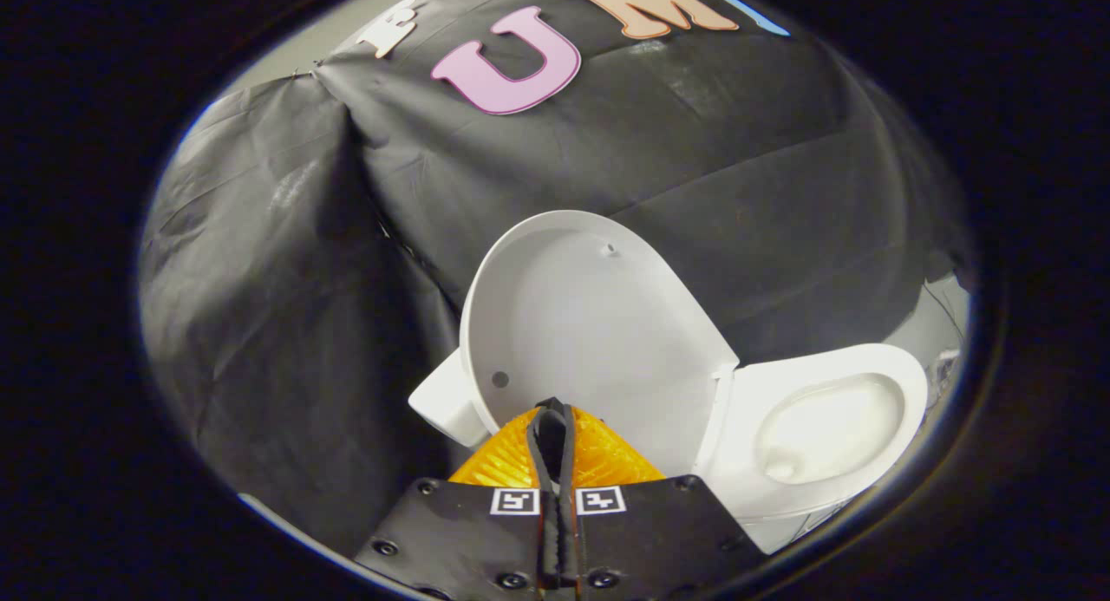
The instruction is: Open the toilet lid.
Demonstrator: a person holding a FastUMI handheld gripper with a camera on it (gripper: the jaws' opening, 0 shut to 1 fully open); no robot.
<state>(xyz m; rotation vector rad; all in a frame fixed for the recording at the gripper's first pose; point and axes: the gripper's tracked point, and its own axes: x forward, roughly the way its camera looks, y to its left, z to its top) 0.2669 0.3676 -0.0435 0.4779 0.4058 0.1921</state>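
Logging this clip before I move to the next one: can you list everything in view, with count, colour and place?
lid: one, white, raised off the seat and swung open, inner face toward the camera, just ahead of the fingers
seat: one, white, beside the lid at its hinge side, ringing the bowl
bowl: one, white, open inside the seat
tank: one, white, a corner showing behind the lid's lower edge
cloth wall: one, black, creased, behind the toilet
gripper: one, fingers closed together with nothing between them, tips at the lid's lower part; whether they touch it cannot be told
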